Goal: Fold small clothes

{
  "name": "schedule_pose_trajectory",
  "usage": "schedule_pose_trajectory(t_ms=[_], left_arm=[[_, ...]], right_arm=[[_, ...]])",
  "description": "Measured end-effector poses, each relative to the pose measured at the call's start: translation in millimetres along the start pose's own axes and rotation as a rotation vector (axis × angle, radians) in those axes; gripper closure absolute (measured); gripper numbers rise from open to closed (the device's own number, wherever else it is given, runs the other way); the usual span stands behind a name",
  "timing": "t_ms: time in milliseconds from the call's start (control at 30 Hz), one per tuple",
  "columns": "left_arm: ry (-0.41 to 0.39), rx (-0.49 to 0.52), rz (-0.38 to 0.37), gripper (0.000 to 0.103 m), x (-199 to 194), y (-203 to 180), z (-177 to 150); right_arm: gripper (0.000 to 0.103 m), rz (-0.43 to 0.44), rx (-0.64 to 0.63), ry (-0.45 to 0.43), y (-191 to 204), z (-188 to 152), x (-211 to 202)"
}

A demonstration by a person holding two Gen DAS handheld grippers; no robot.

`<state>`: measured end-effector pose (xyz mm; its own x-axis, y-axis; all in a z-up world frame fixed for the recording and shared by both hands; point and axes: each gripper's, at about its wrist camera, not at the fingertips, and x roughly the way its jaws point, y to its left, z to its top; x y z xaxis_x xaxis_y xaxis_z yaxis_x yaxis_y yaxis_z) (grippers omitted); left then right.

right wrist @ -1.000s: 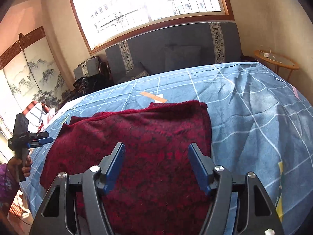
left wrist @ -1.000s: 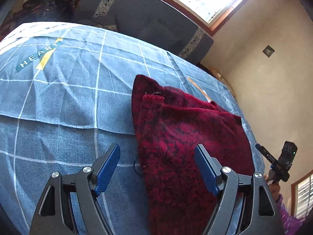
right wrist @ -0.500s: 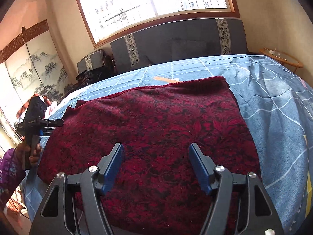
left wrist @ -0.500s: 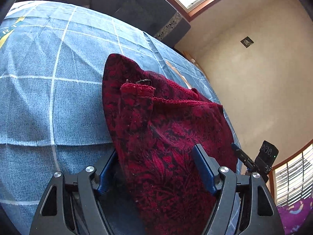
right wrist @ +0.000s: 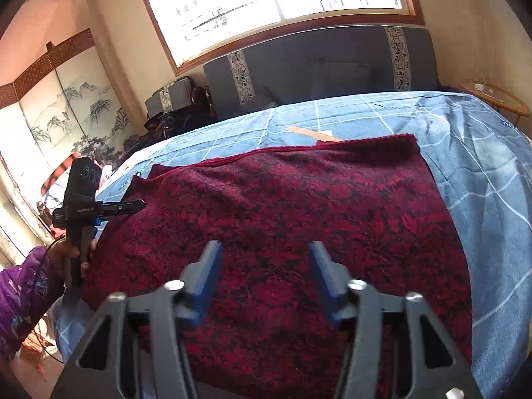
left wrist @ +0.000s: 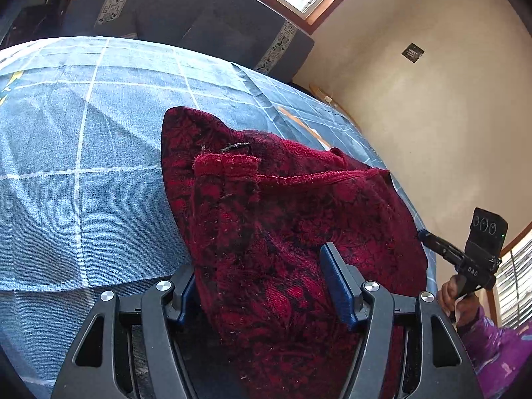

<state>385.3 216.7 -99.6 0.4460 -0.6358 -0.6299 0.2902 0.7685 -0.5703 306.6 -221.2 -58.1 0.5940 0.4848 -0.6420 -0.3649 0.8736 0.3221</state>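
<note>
A dark red cloth is spread on the blue checked bedspread, its near edge straddled by the wide-open left gripper and right gripper; if only one layer is pinched, the fold may be skewed.

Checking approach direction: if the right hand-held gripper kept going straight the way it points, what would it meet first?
The red cloth. The right hand-held gripper is open and aims across it; the cloth fills the line ahead, with the blue bedcover beyond. How high it sits above the cloth is unclear.
</note>
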Motion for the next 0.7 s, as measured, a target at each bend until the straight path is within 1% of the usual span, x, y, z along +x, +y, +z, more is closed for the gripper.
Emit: schedule_pose_trajectory(t_ms=[33, 167, 200, 267, 367, 433, 467, 500, 567, 633, 700], left_arm=[[0.0, -0.001, 0.002, 0.038, -0.1, 0.4, 0.0], [-0.003, -0.065, 0.006, 0.038, -2.1, 4.6, -1.4], [-0.003, -0.083, 0.014, 0.038, -2.4, 5.2, -1.9], [0.003, -0.095, 0.04, 0.038, -1.1, 2.4, -0.4], [0.016, -0.089, 0.065, 0.046, 1.5, -5.9, -0.2], [0.018, -0.076, 0.085, 0.054, -1.2, -12.9, 0.7], [0.017, -0.064, 0.098, 0.06, -3.2, -17.7, 1.7], [0.015, -0.055, 0.11, 0.064, -5.6, -22.5, 2.7], [0.02, -0.041, 0.102, 0.064, -9.5, -32.2, 4.8], [0.021, -0.006, 0.106, 0.065, -14.1, -42.9, 7.1], [0.018, 0.018, 0.094, 0.064, -17.7, -51.2, 9.9]], right_arm=[[0.096, 0.021, -0.01, 0.018, 4.7, 9.7, 5.0], [0.095, 0.074, -0.059, 0.089, 22.5, 44.0, 38.4], [0.095, 0.096, -0.059, 0.103, 26.7, 51.2, 47.3], [0.095, 0.101, -0.086, 0.126, 36.8, 62.7, 66.2], [0.095, 0.075, -0.083, 0.195, 42.5, 70.9, 103.5], [0.098, 0.027, -0.05, 0.254, 35.7, 69.3, 130.0], [0.101, 0.027, -0.019, 0.274, 30.0, 66.6, 139.9], [0.103, 0.04, 0.001, 0.266, 26.0, 64.7, 144.0], [0.103, 0.059, 0.028, 0.244, 20.6, 62.9, 144.1], [0.103, 0.083, 0.046, 0.228, 14.5, 59.8, 142.7], [0.103, 0.109, 0.07, 0.223, 8.8, 56.9, 141.9]])
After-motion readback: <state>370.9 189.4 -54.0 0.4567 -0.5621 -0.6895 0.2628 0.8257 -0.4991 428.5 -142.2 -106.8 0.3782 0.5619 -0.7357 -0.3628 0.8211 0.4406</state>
